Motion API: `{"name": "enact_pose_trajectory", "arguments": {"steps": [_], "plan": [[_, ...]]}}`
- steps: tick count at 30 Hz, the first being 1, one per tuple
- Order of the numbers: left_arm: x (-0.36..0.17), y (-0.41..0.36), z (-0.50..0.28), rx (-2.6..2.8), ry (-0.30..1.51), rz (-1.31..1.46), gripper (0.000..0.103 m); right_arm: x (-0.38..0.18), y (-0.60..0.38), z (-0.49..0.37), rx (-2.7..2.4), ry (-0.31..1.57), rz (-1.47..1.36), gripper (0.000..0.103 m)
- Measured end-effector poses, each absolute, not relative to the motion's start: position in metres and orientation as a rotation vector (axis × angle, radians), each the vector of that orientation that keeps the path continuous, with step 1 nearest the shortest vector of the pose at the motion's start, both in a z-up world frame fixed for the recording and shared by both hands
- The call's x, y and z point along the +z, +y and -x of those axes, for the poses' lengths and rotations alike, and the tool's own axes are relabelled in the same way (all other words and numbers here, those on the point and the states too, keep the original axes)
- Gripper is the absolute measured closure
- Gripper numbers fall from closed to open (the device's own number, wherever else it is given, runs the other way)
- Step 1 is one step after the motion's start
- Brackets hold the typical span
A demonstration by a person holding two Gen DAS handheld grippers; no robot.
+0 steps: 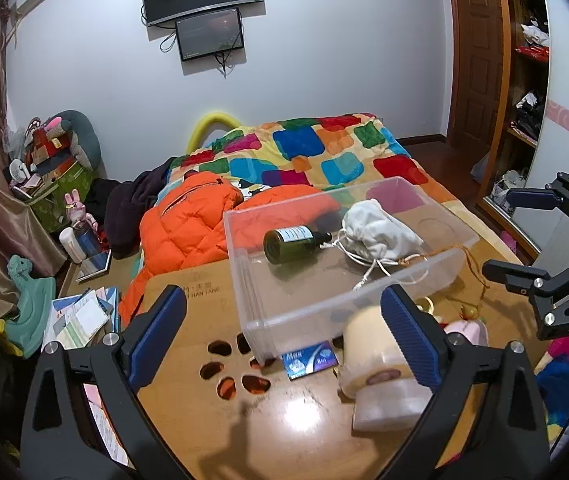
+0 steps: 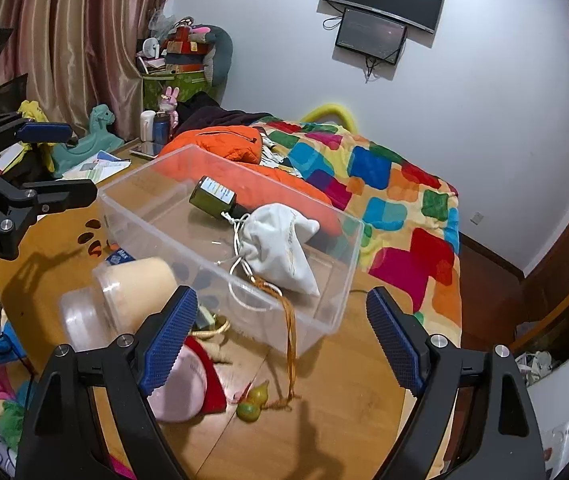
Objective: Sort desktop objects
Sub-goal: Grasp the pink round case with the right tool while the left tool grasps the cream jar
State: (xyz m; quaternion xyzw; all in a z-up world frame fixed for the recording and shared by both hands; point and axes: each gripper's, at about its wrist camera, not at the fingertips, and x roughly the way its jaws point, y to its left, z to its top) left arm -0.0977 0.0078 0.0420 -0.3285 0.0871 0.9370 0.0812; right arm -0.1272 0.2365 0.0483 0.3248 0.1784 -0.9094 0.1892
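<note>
Left gripper (image 1: 284, 332) fingers spread wide, holding nothing; cream jar (image 1: 380, 364) lies on its side just at the right finger. Right gripper (image 2: 284, 344) also spread and empty, gourd charm (image 2: 253, 402) on the table (image 2: 336, 420) between its fingers. Clear bin (image 2: 324, 316) beyond holds bottle (image 2: 214, 198) and white pouch (image 2: 280, 248).

The left gripper (image 1: 282, 334) hangs wide apart over the worktop (image 1: 296, 412). A green bottle (image 1: 294, 243) and white pouch (image 1: 376, 230) lie inside the clear bin (image 1: 244, 280). A cream jar (image 1: 380, 368) lies beside it.

both the left claw (image 1: 284, 328) and right claw (image 2: 284, 340) hang spread wide, seemingly holding nothing.
</note>
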Motion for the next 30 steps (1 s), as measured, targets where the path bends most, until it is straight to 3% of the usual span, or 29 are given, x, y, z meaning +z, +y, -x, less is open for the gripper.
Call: {"name": "enact_pose_trajectory", "arguments": {"steps": [5,30], "plan": [[0.039,0.009,0.085,2.792,0.242,0.985,0.004,0.044,0.244,0.115,-2.566,0.475,-0.922,0.013],[-0.019,0.037,0.049,2.688,0.179,1.106,0.004,0.005,0.244,0.076,-2.444,0.287,-0.986,0.012]]}}
